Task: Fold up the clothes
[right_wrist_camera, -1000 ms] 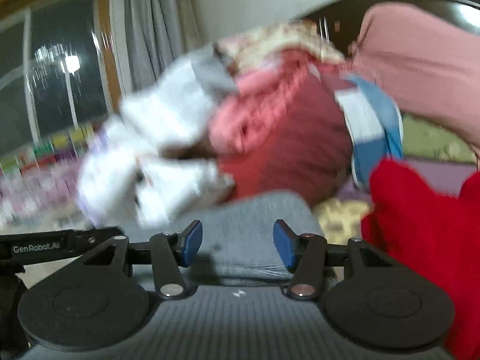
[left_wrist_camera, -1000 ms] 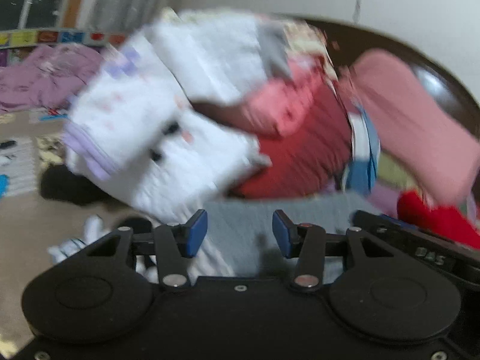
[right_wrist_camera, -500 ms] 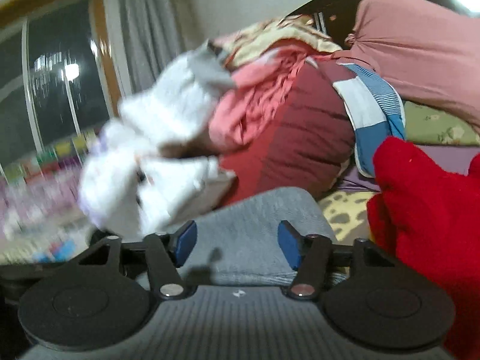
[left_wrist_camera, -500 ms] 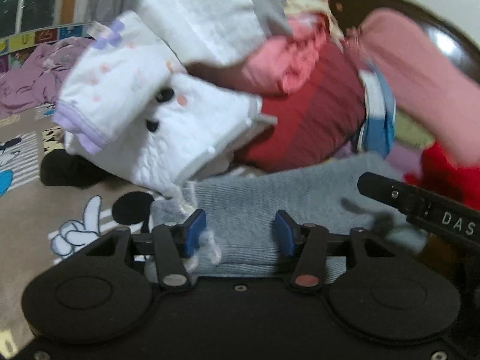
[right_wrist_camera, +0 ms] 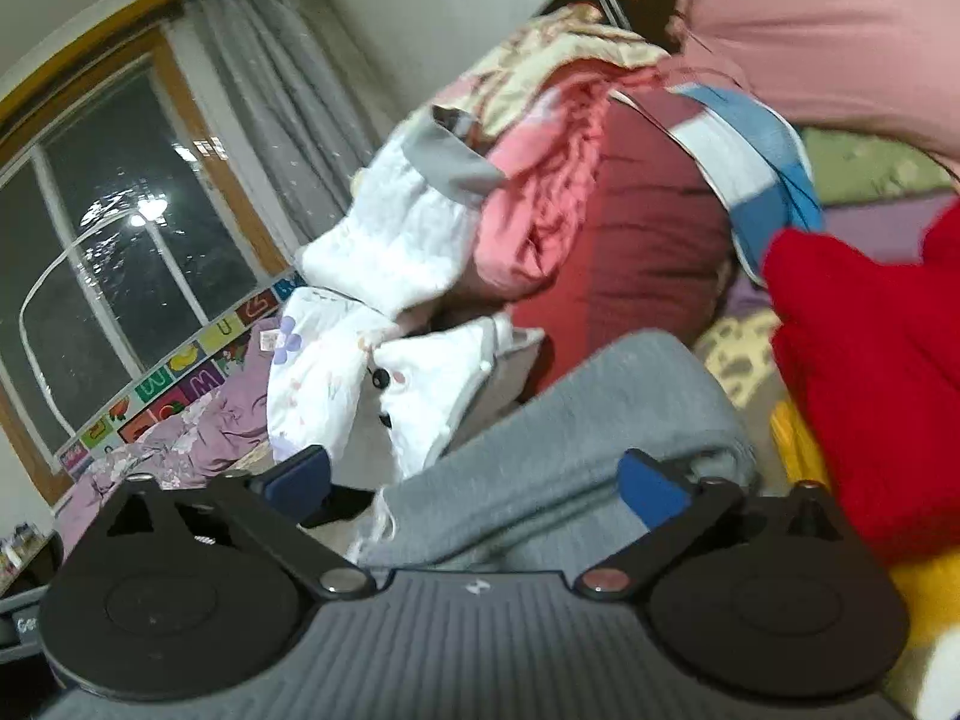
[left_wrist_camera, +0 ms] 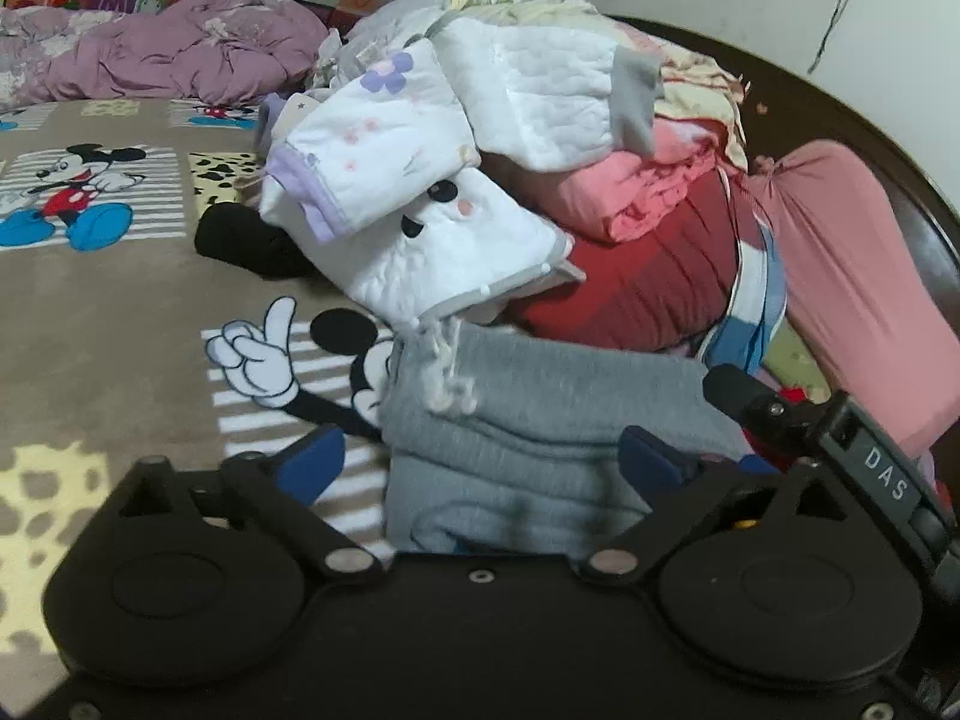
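A folded grey knit garment [left_wrist_camera: 540, 438] lies on the cartoon-print blanket [left_wrist_camera: 120, 312], right in front of a heap of clothes. My left gripper [left_wrist_camera: 480, 456] hovers just above its near edge. Its jaws are opening, and the blue pads [left_wrist_camera: 315, 456] stand wide with the cloth lying loose between them. In the right wrist view the same grey garment [right_wrist_camera: 570, 420] lies under my right gripper [right_wrist_camera: 474, 477], whose jaws are also opening; its pads [right_wrist_camera: 651, 483] do not press the cloth. Part of the right gripper's body [left_wrist_camera: 840, 444] shows at the right of the left wrist view.
The heap holds white quilted baby clothes [left_wrist_camera: 444, 228], a pink garment [left_wrist_camera: 636, 192] and a dark red one [left_wrist_camera: 630, 282]. A pink pillow [left_wrist_camera: 852, 276] leans on the dark headboard. A red garment [right_wrist_camera: 858, 372] lies to the right, a purple quilt [left_wrist_camera: 168, 54] at the far left.
Both grippers' jaws have spread from about half open to wide, letting go of the grey garment. Both grippers have drawn back and risen slightly, and the garment now lies flat on the blanket.
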The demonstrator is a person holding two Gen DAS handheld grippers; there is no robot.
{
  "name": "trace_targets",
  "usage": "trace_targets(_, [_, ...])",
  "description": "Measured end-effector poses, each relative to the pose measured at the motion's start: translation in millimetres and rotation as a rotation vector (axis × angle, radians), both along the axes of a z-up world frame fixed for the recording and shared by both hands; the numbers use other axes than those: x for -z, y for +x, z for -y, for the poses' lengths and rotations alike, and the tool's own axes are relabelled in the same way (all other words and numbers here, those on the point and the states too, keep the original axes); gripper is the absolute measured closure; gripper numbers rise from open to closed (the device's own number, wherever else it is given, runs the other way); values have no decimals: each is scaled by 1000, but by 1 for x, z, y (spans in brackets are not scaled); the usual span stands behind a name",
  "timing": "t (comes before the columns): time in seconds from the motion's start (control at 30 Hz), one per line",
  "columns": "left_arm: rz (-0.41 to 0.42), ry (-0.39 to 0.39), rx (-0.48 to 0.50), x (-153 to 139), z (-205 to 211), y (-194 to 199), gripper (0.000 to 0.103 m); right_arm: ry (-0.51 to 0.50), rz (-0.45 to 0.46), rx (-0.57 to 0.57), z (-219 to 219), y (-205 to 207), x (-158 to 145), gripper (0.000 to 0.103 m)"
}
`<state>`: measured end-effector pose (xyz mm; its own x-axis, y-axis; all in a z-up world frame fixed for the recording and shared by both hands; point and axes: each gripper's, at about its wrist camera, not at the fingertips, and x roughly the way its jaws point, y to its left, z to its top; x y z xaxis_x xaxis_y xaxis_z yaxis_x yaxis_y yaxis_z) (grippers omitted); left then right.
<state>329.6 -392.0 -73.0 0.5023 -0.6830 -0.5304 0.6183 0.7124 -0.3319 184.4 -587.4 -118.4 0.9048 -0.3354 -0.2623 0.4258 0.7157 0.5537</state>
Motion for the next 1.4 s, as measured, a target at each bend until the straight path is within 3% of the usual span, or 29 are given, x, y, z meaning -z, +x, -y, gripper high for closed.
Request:
trace_targets(0.1, [16,56,-1,-11,4,-11,0,34,-50,15,-5,-12,-6,0])
trace_targets(0.33, [149,190,45,-31,5,-42,0,55,-151,41,-16,-30,-41,0])
trace_targets(0.53, [202,263,48,-34,5,-65,0,-55,-250,10,-34,-49,-66,0])
trace_targets(0.9, [179,282,-14,-48,-8,-94,0,-119,-396,-58,-51,-80,-86,0])
trace_targets(1.4, [215,288,-52,-71,-24,-135,0,-125,-405,-83,-64,-111,-106,0])
